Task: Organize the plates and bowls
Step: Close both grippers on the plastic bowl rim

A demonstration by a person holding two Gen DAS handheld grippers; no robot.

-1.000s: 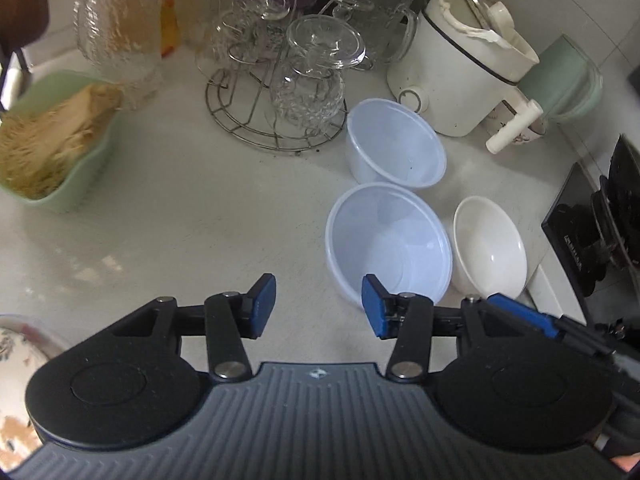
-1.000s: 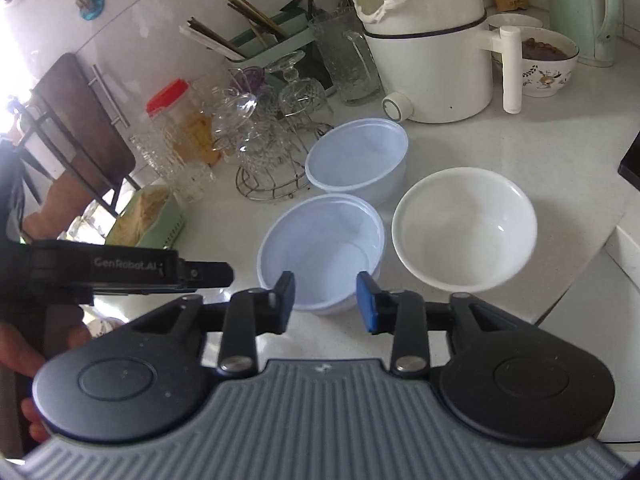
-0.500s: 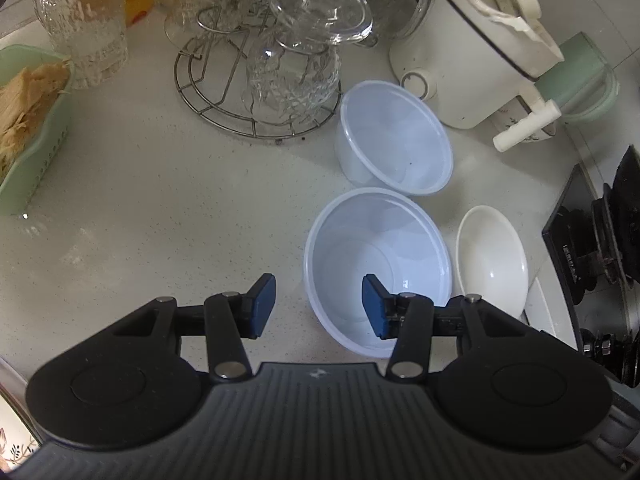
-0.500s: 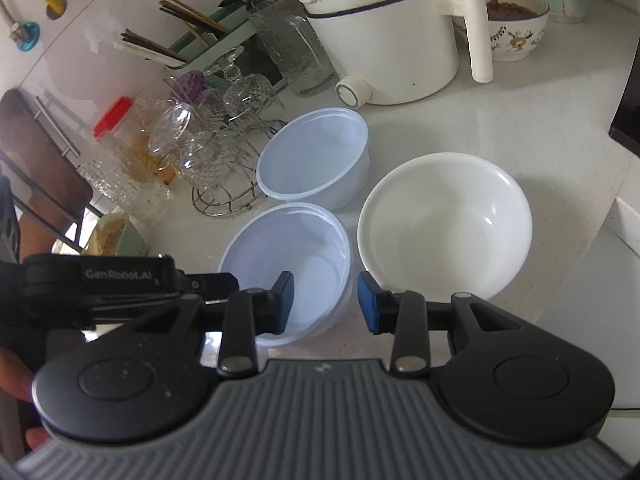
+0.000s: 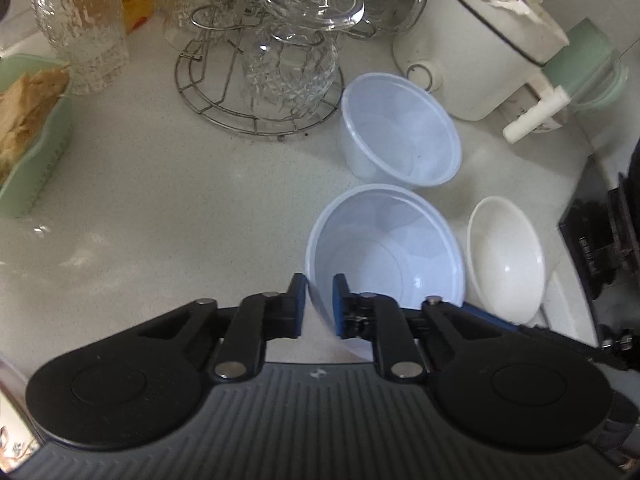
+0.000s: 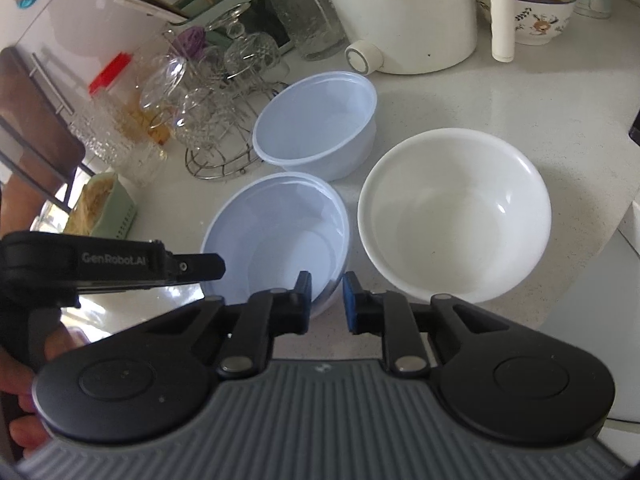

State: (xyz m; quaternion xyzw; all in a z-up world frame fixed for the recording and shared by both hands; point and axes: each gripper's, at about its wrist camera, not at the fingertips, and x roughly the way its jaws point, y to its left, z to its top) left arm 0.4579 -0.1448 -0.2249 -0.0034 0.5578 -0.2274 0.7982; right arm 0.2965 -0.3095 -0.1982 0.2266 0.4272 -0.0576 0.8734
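The near bowl (image 5: pixel 384 256) is a pale blue plastic one. It sits upright on the surface (image 5: pixel 180 208), toward the front edge. It touches or almost touches the far bowl (image 5: pixel 400 136), which looks just the same and stands behind it. The white bowl (image 6: pixel 452 216) sits just beside it, nearer the right edge of the surface.

A moment ago both claws were wide open above the near bowl. Now both have come down to its rim. The left claw (image 5: pixel 320 286) has shut, and the left side of the rim is pinched between its blue pads. One pad is inside the bowl and one is outside. The right claw (image 6: pixel 327 280) is closing. The right side of the rim stands between its pads, but a small gap still shows, so it does not seem to squeeze yet.

This likely means the near bowl is about to be picked up with two claws, one on each side. It could then go into the far bowl or the white bowl to make a stack. No bowl looks lifted yet.

Farther back, a wire rack (image 5: pixel 224 112) holds upside-down glasses, and a white pot (image 6: pixel 400 12) stands near the back edge.
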